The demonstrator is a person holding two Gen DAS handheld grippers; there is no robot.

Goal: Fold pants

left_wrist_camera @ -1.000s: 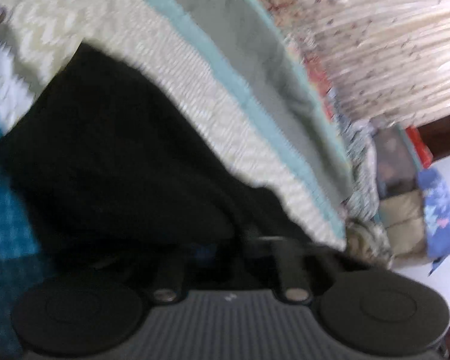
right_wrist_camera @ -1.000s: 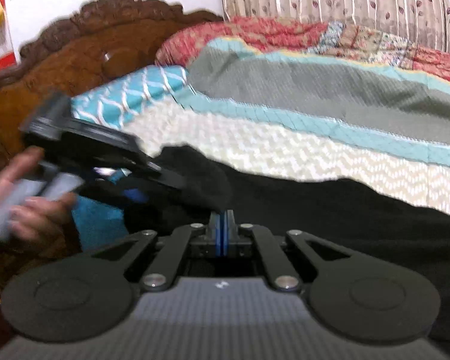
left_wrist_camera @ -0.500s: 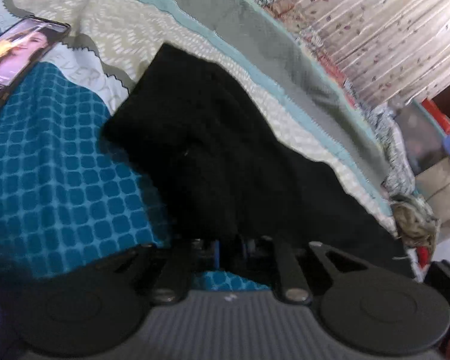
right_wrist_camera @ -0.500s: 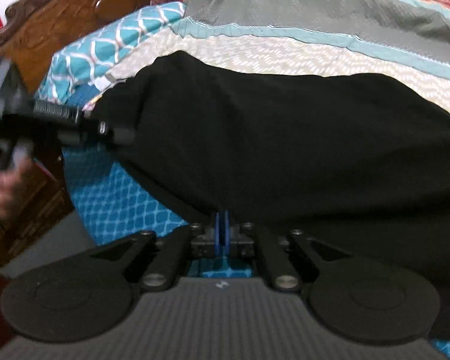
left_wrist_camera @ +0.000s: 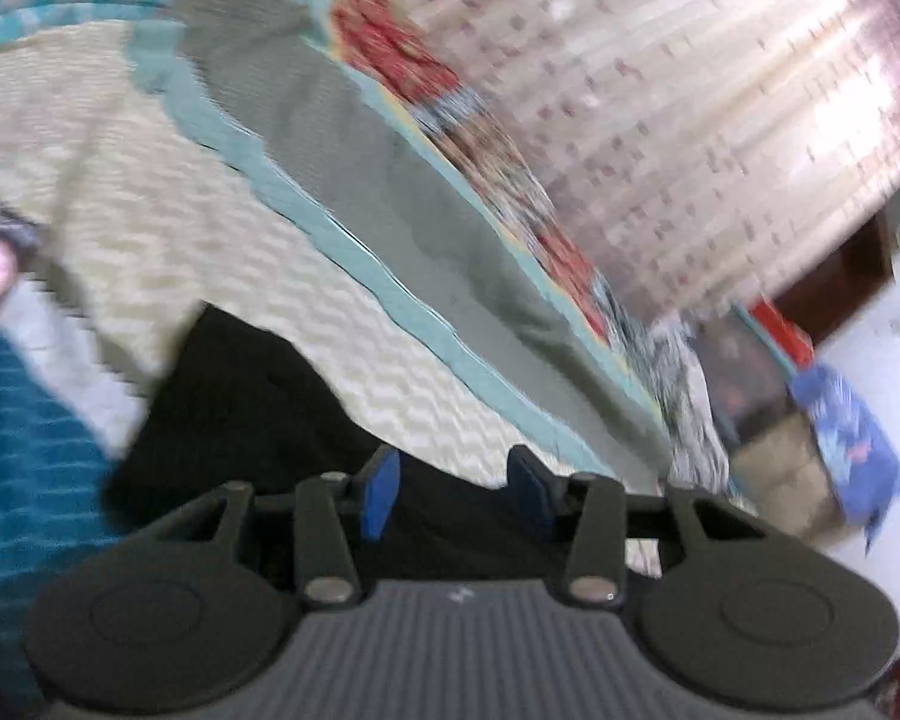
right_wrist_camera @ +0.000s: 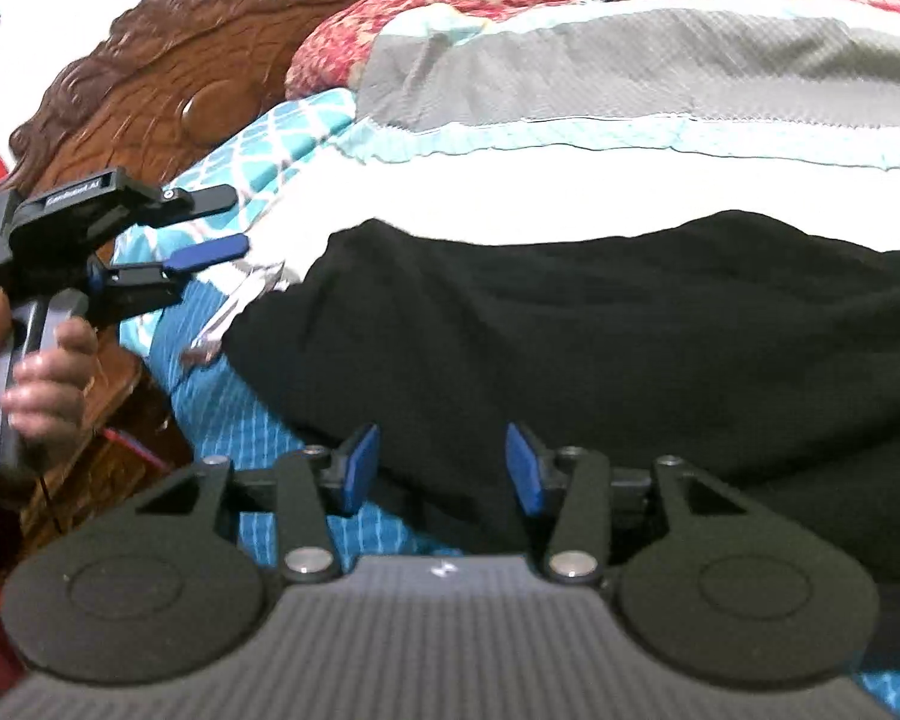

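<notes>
Both tongs are spread apart and holding nothing. The right tongs [right_wrist_camera: 441, 468] hover over the near edge of the black pants [right_wrist_camera: 600, 336], which lie in a flattened heap on the bed [right_wrist_camera: 480, 204], across the teal and cream covers. The left tongs [left_wrist_camera: 450, 483] sit at the pants' near edge in their own view, and from the right view they're off to the left, clear of the cloth. Looks like 1 fold is laid and let go. Next move probably needs a fresh grip on an edge to fold again.

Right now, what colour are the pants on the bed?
The pants are plain black, with no pattern visible. The right wrist view shows them best.
</notes>
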